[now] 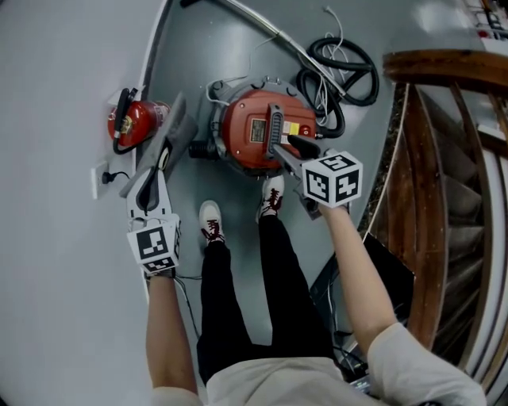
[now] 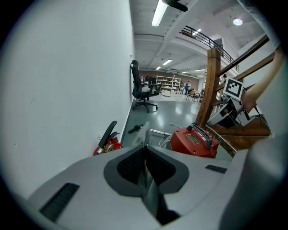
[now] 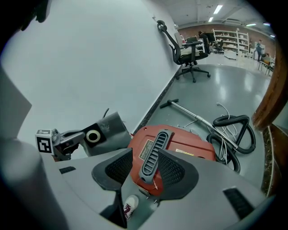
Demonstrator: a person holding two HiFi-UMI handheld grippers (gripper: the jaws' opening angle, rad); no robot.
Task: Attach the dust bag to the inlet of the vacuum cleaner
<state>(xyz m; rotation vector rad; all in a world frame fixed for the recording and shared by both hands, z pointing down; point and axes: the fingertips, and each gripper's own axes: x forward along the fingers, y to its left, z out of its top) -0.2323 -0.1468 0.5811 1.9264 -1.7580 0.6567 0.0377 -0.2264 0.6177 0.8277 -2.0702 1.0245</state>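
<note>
The red vacuum cleaner (image 1: 258, 131) stands on the grey floor with its black handle (image 1: 275, 131) on top; its inlet does not show. My left gripper (image 1: 159, 162) is shut on the edge of the grey dust bag (image 1: 176, 131), held to the left of the vacuum. The right gripper view shows the bag's dark collar with a round hole (image 3: 93, 136). In the left gripper view the bag (image 2: 145, 134) is edge-on between the pads. My right gripper (image 1: 292, 151) hangs open just above the handle (image 3: 155, 155), which appears between its jaws untouched.
A red fire extinguisher (image 1: 133, 120) stands at the white wall on the left. A black hose (image 1: 343, 70) with cables and a metal tube (image 1: 254, 20) lie beyond the vacuum. A wooden stair rail (image 1: 444, 158) runs along the right. The person's shoes (image 1: 210, 220) are near the vacuum.
</note>
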